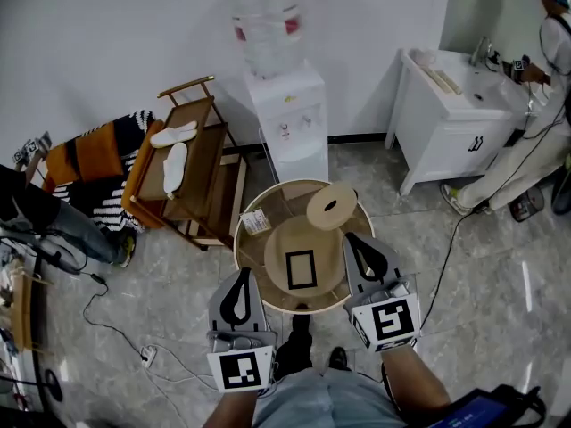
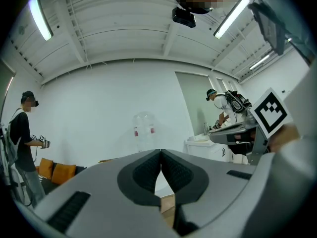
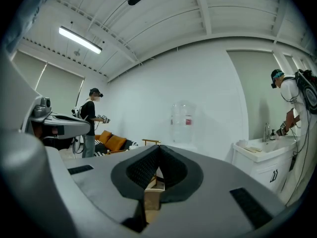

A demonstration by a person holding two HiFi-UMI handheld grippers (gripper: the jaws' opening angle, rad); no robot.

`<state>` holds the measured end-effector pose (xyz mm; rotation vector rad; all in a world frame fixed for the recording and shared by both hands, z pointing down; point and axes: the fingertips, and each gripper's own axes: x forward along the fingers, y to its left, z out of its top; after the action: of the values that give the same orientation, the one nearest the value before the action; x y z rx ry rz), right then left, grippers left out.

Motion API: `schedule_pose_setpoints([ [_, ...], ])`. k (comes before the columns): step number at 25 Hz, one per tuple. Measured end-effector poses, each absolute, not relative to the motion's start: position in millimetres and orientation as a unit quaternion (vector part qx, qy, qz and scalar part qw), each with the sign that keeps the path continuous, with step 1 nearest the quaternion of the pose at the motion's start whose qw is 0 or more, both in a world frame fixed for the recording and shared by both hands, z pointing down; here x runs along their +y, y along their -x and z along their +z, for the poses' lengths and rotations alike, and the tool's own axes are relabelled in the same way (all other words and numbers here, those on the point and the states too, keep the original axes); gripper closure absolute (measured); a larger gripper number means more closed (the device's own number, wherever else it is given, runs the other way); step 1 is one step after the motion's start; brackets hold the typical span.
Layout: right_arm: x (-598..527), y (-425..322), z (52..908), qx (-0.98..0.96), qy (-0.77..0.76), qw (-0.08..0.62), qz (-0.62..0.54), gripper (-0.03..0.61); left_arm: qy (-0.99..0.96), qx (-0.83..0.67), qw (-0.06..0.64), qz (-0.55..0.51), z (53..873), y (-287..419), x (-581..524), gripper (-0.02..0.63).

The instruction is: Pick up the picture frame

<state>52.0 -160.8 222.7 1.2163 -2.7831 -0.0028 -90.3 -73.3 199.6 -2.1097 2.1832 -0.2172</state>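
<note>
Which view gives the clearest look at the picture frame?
The head view. It looks down on the picture frame, a dark rectangle lying flat inside the round table, unobstructed between the two grippers. The left and right gripper views aim across the room, above the frame, and show none of it.

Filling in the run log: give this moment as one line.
stage: before pickup | picture frame: flat on round table, untouched | left gripper: shut, empty | right gripper: shut, empty
</note>
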Motion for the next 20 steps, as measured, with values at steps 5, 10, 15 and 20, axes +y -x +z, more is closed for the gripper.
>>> schedule_pose_setpoints([
  [5, -208, -19, 234, -0.91, -0.41, 0.065, 0.004, 0.565, 0.702, 0.708, 0.033, -0.068, 214, 127, -126, 0.598],
  [10, -251, 15, 243, -0.904, -0.421, 0.079, 0.007, 0.565, 0.71, 0.701, 0.025, -0.067, 222, 164, -174, 0.598],
  [15, -284, 34, 252, -0.898, -0.43, 0.094, 0.013, 0.565, 0.719, 0.692, 0.021, -0.067, 226, 186, -215, 0.598],
  [20, -312, 49, 274, -0.895, -0.432, 0.109, 0.019, 0.565, 0.728, 0.682, 0.004, -0.072, 246, 199, -246, 0.598],
])
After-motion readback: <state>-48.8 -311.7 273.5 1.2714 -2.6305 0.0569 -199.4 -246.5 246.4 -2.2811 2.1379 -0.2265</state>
